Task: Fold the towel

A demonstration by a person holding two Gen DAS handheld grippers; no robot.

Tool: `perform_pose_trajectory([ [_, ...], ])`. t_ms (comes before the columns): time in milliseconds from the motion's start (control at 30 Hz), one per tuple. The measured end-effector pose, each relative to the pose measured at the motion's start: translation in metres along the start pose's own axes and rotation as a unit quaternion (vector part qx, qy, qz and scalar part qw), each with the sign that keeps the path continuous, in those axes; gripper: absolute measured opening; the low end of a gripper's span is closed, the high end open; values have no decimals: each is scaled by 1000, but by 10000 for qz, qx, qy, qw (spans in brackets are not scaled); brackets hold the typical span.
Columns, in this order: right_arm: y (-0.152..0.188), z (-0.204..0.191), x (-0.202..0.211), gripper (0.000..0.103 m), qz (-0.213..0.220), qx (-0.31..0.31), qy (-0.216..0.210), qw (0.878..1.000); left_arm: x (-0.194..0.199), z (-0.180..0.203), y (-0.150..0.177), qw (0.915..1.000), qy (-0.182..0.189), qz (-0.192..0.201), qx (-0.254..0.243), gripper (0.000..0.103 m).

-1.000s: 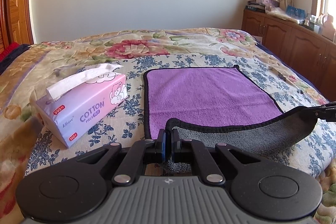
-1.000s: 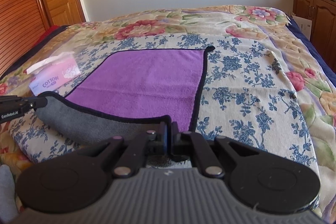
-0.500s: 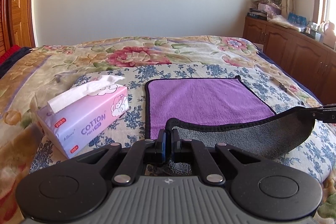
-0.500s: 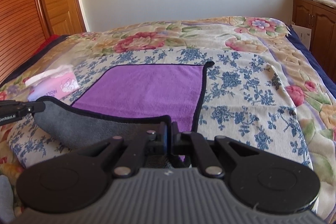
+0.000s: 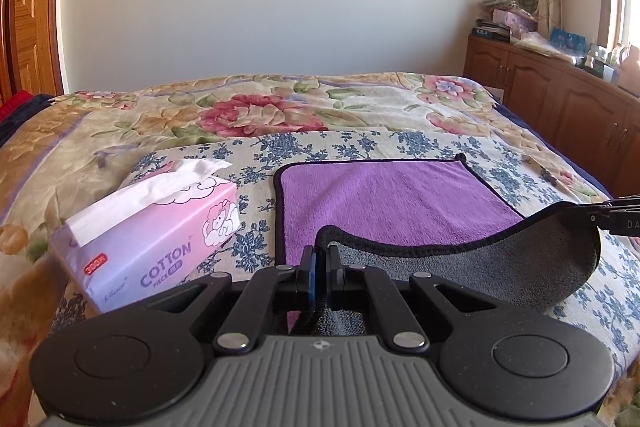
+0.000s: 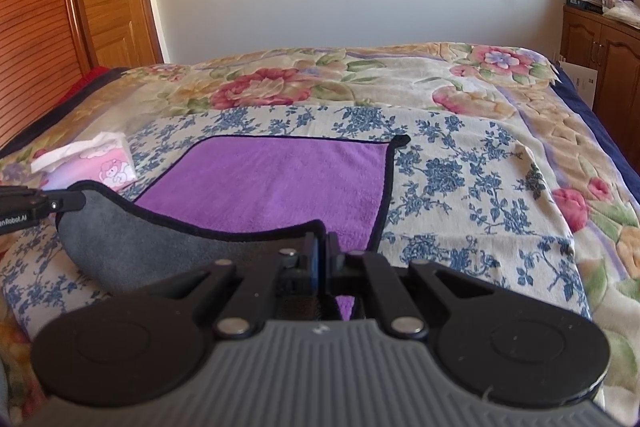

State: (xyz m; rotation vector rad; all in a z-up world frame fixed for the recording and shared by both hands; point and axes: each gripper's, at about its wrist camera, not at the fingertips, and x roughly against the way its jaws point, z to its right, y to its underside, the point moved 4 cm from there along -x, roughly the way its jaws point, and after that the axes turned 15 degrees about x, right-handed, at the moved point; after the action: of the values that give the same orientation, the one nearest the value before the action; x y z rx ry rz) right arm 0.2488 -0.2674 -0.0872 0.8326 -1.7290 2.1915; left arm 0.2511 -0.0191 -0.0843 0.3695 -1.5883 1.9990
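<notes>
The left gripper (image 5: pixel 320 259) has its jaws pressed together on a near corner of the towel (image 5: pixel 400 203), held low and pointing straight forward. The right gripper (image 6: pixel 322 247) has its jaws clamped likewise on the other near corner. The 2 grippers sit side by side, level and well apart, each one's tip showing at the edge of the other's view.

Towel (image 5: pixel 400 199) corners hidden between the closed jaws.
</notes>
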Motion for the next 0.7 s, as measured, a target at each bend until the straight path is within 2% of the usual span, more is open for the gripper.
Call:
perform_pose_trajectory([
  [700,-16,10,-23,4,122,369,68,9992,-22,3,-15,10000,60,15,0,5],
])
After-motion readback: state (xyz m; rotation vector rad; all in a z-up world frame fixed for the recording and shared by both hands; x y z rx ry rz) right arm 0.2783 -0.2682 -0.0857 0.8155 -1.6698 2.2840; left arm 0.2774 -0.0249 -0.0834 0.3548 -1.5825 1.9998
